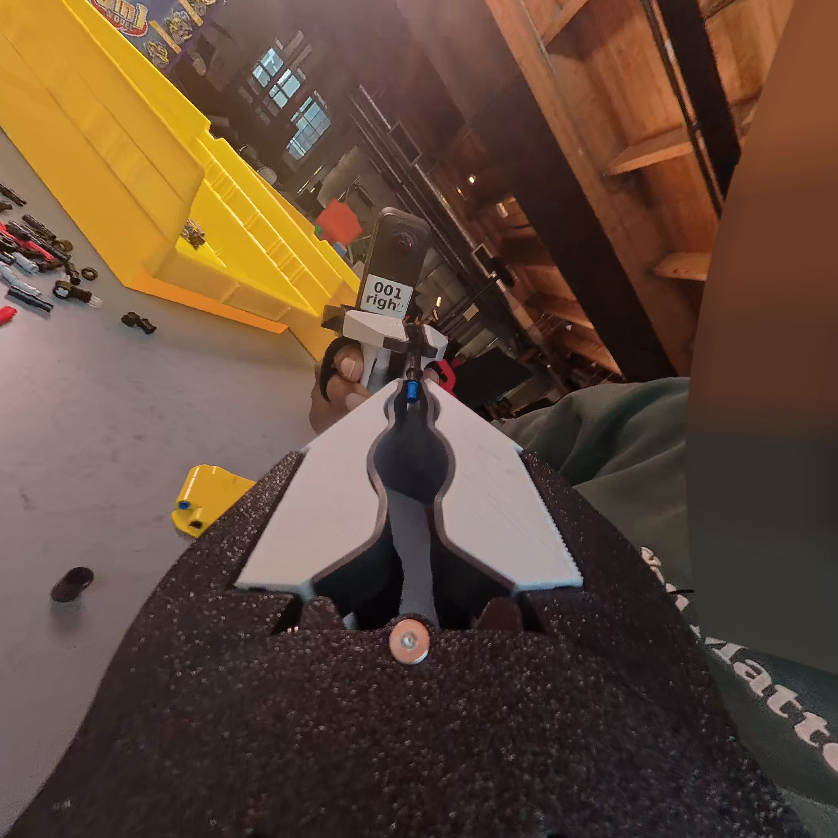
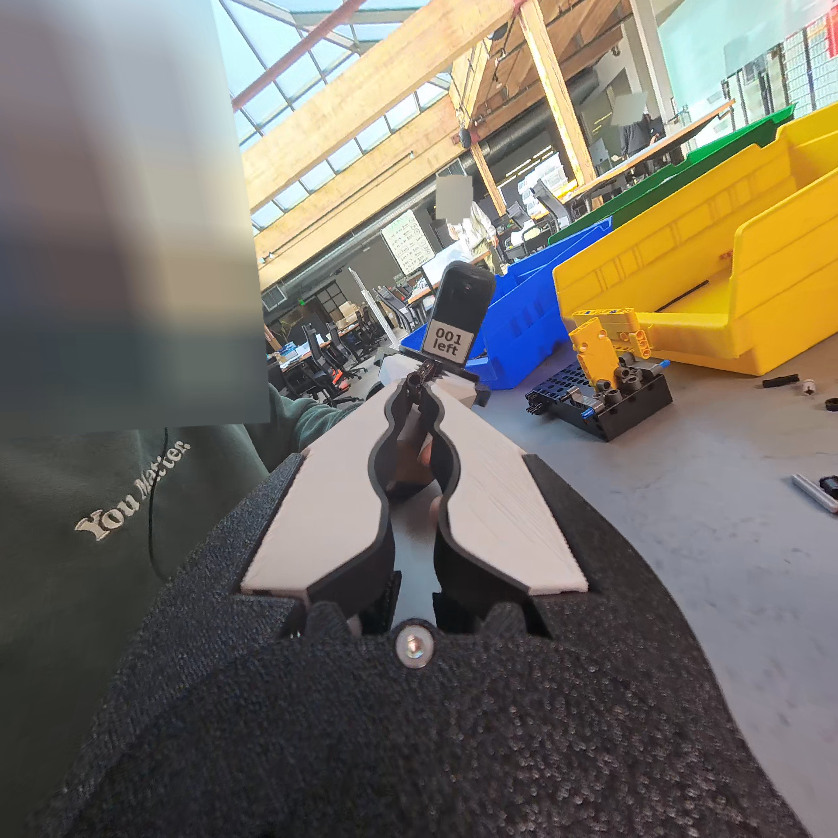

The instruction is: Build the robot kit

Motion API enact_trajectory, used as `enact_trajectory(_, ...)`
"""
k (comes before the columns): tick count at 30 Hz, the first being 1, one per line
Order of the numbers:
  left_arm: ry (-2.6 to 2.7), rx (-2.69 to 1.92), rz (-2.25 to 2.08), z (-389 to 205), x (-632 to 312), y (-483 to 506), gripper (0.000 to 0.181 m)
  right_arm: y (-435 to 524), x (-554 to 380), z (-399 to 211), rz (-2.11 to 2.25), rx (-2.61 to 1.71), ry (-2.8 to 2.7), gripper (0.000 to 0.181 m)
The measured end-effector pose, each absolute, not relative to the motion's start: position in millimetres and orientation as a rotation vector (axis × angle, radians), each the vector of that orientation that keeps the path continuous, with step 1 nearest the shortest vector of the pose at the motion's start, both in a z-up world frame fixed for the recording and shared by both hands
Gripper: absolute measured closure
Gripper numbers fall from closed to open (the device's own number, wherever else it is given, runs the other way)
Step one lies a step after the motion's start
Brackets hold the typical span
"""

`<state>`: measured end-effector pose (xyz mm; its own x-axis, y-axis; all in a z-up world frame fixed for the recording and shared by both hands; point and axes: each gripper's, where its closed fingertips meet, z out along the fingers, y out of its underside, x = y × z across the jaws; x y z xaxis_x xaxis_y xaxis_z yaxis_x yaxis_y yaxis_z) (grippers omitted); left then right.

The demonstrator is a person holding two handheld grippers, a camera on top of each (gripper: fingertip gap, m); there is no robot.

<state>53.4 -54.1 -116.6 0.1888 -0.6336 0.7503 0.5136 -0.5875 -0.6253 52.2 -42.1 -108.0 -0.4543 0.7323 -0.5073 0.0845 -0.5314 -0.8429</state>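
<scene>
In the left wrist view my left gripper point(image 1: 411, 385) is shut on a small blue pin point(image 1: 411, 391) that sticks out of its tips. The right gripper point(image 1: 410, 345) faces it tip to tip, held by a hand, and grips a small black connector piece point(image 1: 413, 358) that meets the blue pin. In the right wrist view my right gripper point(image 2: 413, 386) is shut on that black connector piece point(image 2: 415, 380). The left gripper point(image 2: 437, 374) sits just beyond it, under its black camera. Both are held in the air above a grey table point(image 2: 680, 521).
Yellow bins point(image 1: 136, 158) stand at the back left, with loose black, red and grey parts point(image 1: 41, 258) in front. A yellow panel point(image 1: 204, 499) and a black ring point(image 1: 72, 582) lie near. A black-and-yellow partly built model point(image 2: 607, 376), a blue bin point(image 2: 521, 326) and a yellow bin point(image 2: 725, 272) lie to the right. The tips of both grippers are at nearly the same place.
</scene>
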Motion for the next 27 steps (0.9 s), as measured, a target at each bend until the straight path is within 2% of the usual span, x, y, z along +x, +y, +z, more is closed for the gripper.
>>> enact_trajectory(6, -0.017, -1.466, -1.754, -113, 56, -54, 0.178, -41, 53, -104, 2.024, -1.259, -1.183, 0.177)
enact_trajectory(27, -0.019, -1.346, -1.758, -100, 54, -57, 0.178, -50, 49, -105, 2.059, -1.255, -1.151, 0.181)
